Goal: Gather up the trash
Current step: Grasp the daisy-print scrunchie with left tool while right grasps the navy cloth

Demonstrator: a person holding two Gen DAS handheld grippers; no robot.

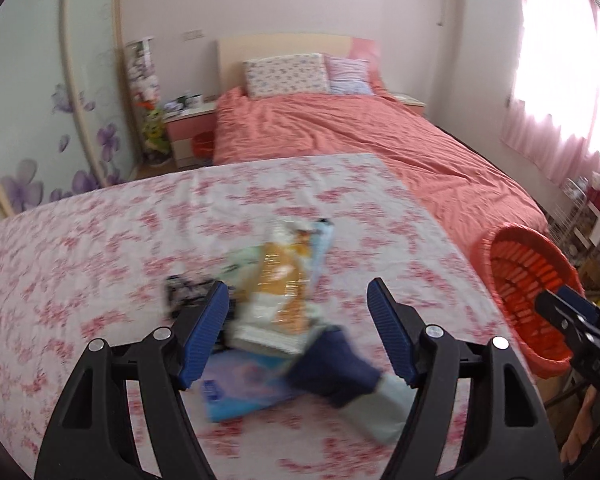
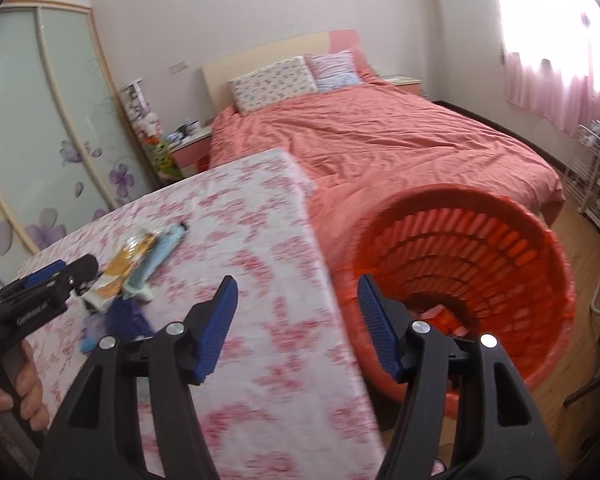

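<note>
Red basket past the right gripper fingers, wide, empty. Flowered counter under both. Wrapper pile between and ahead of left gripper fingers, wide, empty: probably light, crinkly, slippery; best pinched at an edge.

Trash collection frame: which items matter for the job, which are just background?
Job:
- wrapper pile on the floral table
- orange basket beside the table
- left claw, open over the pile
- right claw, open, empty

Background:
- bed
- pillows
- nightstand
- curtain
</note>
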